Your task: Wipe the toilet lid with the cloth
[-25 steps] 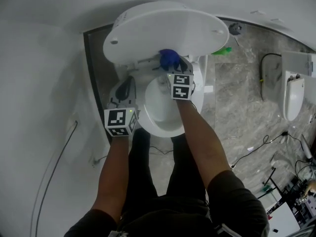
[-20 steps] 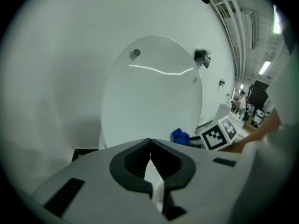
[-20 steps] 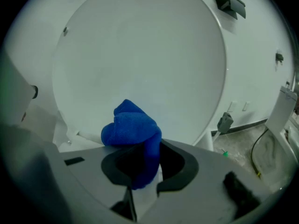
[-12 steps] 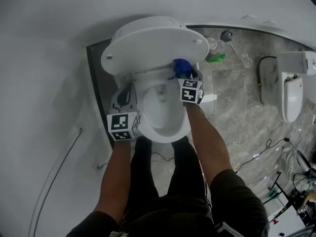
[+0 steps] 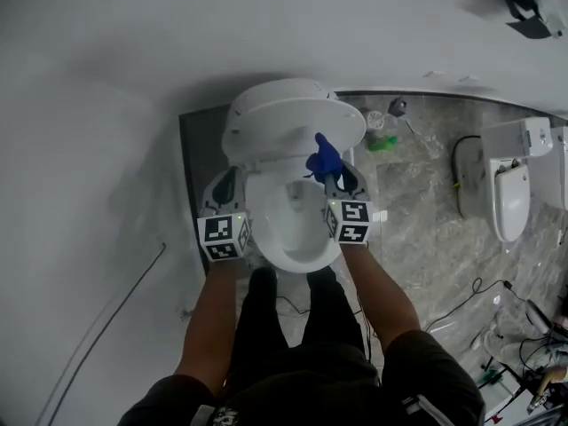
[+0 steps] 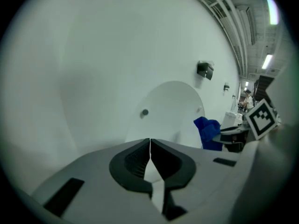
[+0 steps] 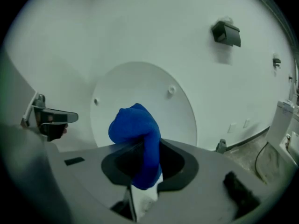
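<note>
The white toilet lid stands raised against the wall, above the open bowl; its round inner face fills the middle of the right gripper view. My right gripper is shut on a bunched blue cloth, which sticks up from the jaws just short of the lid's right part. My left gripper hangs at the bowl's left side, shut and empty, pointing at the lid. The blue cloth shows at the right of the left gripper view.
A white wall rises behind the toilet, with a dark fitting mounted on it. A second toilet stands on the grey stone floor at the right, with a green object and cables nearby. A cable trails at the left.
Both grippers have risen, the right one more, carrying the blue cloth from the hinge area up in front of the lid. The head view has pulled back.
</note>
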Available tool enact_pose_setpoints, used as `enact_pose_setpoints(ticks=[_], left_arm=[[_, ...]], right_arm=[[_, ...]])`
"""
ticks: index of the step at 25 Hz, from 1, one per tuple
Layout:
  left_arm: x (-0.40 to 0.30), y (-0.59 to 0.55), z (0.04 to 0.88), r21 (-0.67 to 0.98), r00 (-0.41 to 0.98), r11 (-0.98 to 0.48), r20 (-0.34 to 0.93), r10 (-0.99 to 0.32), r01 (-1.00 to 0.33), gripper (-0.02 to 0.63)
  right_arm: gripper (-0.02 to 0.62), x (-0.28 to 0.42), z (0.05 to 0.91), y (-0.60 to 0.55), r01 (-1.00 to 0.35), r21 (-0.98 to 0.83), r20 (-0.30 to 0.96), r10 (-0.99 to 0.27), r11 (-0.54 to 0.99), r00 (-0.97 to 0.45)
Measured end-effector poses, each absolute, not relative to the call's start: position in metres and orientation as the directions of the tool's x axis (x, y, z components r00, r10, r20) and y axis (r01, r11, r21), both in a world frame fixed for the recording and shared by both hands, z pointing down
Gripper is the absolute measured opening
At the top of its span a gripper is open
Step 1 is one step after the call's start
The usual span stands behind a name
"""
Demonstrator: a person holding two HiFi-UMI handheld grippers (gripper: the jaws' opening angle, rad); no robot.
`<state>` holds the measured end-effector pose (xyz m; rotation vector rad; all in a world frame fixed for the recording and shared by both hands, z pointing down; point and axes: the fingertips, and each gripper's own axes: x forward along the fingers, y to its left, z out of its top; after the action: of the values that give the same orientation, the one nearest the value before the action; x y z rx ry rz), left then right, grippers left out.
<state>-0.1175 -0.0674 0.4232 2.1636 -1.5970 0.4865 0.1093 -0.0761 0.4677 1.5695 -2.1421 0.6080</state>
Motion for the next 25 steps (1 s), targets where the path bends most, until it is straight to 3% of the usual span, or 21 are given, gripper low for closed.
enact_pose_setpoints(ticks=[4,6,8,12,17,19,25], left_arm=[[-0.124,-0.088,0.374,0.061,0.355,-0.365,0.424,-0.833,-0.929,0.033],[-0.122,-0.107,0.359,0.003,0.41,-0.451,0.422,-0.809,-0.893,0.148],[-0.119,-0.128,0.35,-0.048,0.452,-0.523,0.441,-0.775,-0.851,0.17],[-0.104,-0.156,0.361,-0.076,0.541,-0.662,0.509,-0.669,-0.746,0.171],[-0.096,-0.162,0.386,-0.132,0.538,-0.734,0.596,-0.596,-0.667,0.168],[-0.093,-0.162,0.384,-0.138,0.535,-0.735,0.599,-0.596,-0.664,0.078],[-0.089,-0.127,0.377,-0.129,0.576,-0.78,0.604,-0.551,-0.612,0.058]], right_arm=[[0.084,0.089,0.406,-0.048,-0.937,-0.15,0.498,-0.795,0.315,-0.347],[0.084,0.082,0.386,-0.032,-0.932,-0.168,0.488,-0.794,0.322,-0.362],[0.084,0.074,0.362,-0.017,-0.924,-0.18,0.444,-0.811,0.336,-0.381],[0.083,0.064,0.326,0.015,-0.927,-0.155,0.366,-0.852,0.342,-0.375],[0.083,0.057,0.319,0.056,-0.938,-0.128,0.351,-0.87,0.321,-0.346],[0.084,0.059,0.322,0.066,-0.946,-0.125,0.361,-0.874,0.299,-0.324],[0.084,0.074,0.315,0.087,-0.973,-0.122,0.346,-0.911,0.195,-0.226]])
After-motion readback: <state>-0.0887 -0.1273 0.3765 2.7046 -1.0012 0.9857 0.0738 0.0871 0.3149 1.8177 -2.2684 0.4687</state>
